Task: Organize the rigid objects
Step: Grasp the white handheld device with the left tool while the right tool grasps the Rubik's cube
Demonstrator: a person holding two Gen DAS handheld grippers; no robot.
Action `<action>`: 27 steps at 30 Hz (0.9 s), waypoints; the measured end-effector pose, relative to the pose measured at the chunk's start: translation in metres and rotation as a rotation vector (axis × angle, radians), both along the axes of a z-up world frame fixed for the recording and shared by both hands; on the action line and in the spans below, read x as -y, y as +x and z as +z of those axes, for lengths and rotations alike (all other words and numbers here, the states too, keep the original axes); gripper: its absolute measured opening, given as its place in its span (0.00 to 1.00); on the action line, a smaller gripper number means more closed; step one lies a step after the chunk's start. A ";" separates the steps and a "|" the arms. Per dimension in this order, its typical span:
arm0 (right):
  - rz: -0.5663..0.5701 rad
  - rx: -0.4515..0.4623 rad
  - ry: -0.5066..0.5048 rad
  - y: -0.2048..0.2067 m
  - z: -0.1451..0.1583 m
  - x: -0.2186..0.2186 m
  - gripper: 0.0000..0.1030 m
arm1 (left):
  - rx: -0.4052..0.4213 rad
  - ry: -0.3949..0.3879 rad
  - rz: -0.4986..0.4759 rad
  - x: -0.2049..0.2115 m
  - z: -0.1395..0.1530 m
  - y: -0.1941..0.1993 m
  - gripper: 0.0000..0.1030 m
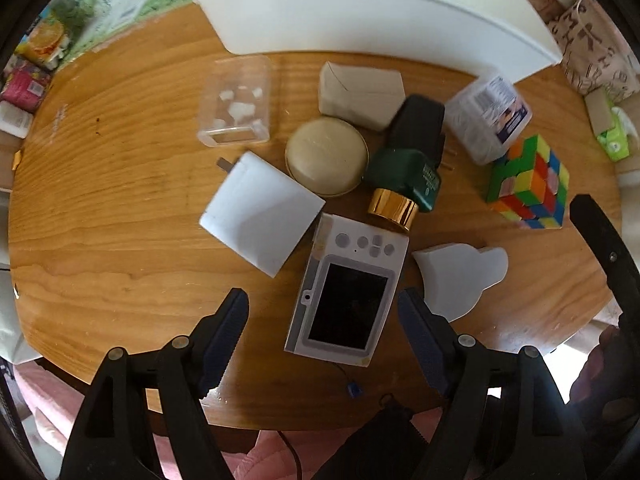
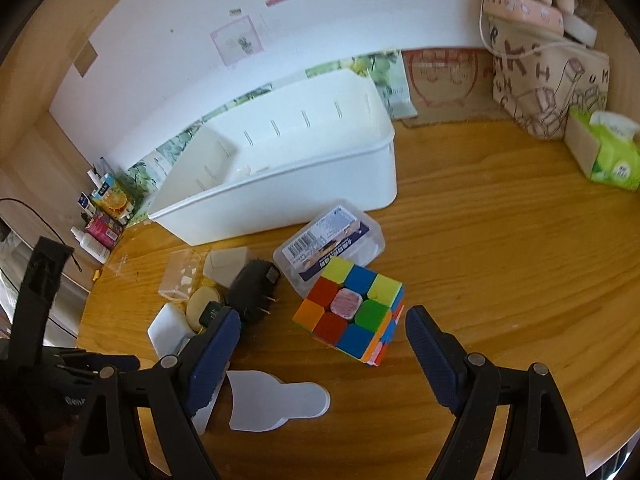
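Note:
My left gripper (image 1: 322, 304) hangs open, pointing down over a white digital camera (image 1: 344, 292) that lies screen up between its fingers, untouched. Around the camera are a white charger (image 1: 260, 212), a round beige case (image 1: 326, 156), a green bottle with a gold cap (image 1: 404, 172), a black adapter (image 1: 420, 116) and a white bear-shaped piece (image 1: 460, 276). My right gripper (image 2: 324, 316) is open too. A colourful puzzle cube (image 2: 348, 312) stands on the wooden table (image 2: 500, 260) just beyond its fingertips, which do not touch it. A white bin (image 2: 280, 184) stands behind.
A labelled clear box (image 2: 328, 244), a small clear tub (image 1: 236, 100) and a beige carton (image 1: 360, 92) lie before the bin. A tissue pack (image 2: 608, 152) and a printed bag (image 2: 548, 80) are at the back right. Bottles and cartons (image 2: 104, 216) stand at the far left.

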State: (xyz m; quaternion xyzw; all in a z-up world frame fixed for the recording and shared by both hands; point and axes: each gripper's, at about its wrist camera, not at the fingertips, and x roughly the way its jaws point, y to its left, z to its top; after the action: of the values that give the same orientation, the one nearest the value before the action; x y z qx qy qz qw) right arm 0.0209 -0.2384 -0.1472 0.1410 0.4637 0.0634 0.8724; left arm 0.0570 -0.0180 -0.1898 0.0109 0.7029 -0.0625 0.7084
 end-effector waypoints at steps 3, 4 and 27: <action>0.002 -0.032 0.014 0.008 -0.007 -0.001 0.83 | -0.035 0.006 -0.015 0.005 -0.007 0.004 0.77; 0.001 -0.042 0.017 0.010 -0.009 -0.001 0.83 | -0.047 0.006 -0.020 0.007 -0.010 0.005 0.77; 0.001 -0.265 0.038 0.050 -0.044 0.000 0.83 | -0.224 0.027 -0.053 0.035 -0.052 0.028 0.73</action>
State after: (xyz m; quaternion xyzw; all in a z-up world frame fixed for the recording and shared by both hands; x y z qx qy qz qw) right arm 0.0713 -0.2384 -0.1916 0.1643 0.5735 0.0534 0.8008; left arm 0.0853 -0.0529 -0.2417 0.0317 0.7779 -0.0725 0.6234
